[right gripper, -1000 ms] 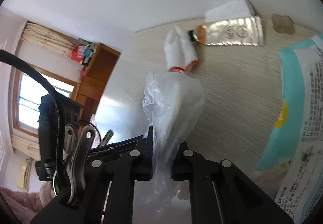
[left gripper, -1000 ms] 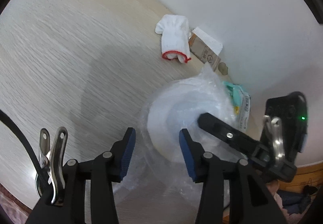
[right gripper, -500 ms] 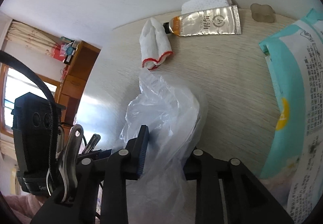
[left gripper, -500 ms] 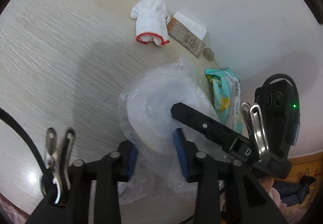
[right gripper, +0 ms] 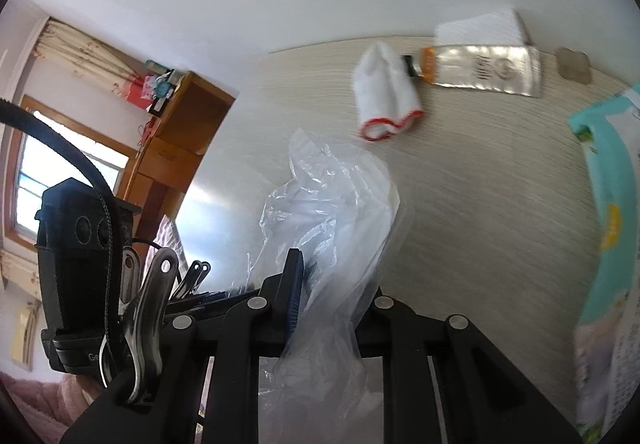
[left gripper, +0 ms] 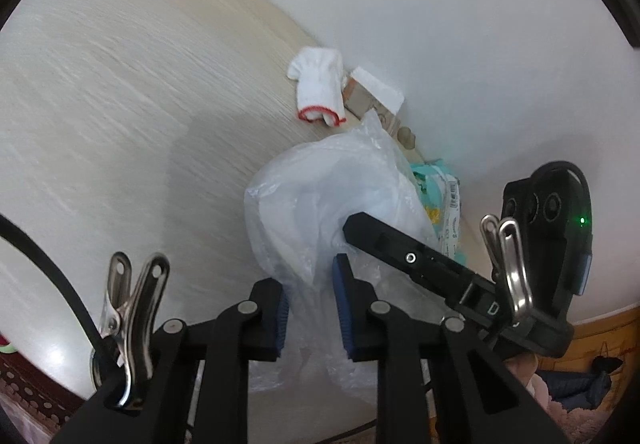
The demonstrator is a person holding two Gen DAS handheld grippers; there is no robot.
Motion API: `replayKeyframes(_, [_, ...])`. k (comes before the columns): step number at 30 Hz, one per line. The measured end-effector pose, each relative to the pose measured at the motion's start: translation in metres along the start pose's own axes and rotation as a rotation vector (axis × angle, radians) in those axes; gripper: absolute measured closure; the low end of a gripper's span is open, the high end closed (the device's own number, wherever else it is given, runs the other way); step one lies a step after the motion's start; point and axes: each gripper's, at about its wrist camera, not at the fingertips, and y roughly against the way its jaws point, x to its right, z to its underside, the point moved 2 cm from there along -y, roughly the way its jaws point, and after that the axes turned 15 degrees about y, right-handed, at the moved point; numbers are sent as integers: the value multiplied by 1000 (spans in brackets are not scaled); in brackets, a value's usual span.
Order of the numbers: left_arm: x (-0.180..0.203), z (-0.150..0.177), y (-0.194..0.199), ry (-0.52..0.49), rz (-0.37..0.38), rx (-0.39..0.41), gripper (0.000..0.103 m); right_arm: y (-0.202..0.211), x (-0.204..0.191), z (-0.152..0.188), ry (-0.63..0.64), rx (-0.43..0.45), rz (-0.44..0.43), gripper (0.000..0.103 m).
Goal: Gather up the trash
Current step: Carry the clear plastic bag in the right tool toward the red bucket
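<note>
A clear plastic bag (left gripper: 320,196) with something white inside sits on the pale wooden table (left gripper: 100,84). My left gripper (left gripper: 310,300) is open with the bag's lower part between its blue pads. My right gripper (right gripper: 332,296) is also open around the bag (right gripper: 332,212); its right finger is hidden by the plastic. The right gripper's finger (left gripper: 400,244) shows in the left wrist view, lying against the bag. A white glove with a red cuff (left gripper: 320,92) (right gripper: 386,92) lies farther back by the wall.
A silver and orange tube (right gripper: 480,70) and a white pad (right gripper: 480,28) lie by the wall beside the glove. A teal wipes packet (right gripper: 608,224) (left gripper: 440,196) lies right of the bag. A small beige object (right gripper: 574,62) sits near the wall. A wooden cabinet (right gripper: 176,140) stands beyond the table.
My right gripper, shut on the bag a second ago, has opened. My left gripper has moved in so the bag now sits between its pads.
</note>
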Motion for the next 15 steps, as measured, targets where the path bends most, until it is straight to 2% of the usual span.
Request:
replayKeyframes(7, [-12,3,30,-7,-17,56,82,-9,-30,-6,50,12,-31,83])
replayKeyframes(15, [-36,3,52,39,-8,94,82,-22,-62,-8,101,-6,-52,83])
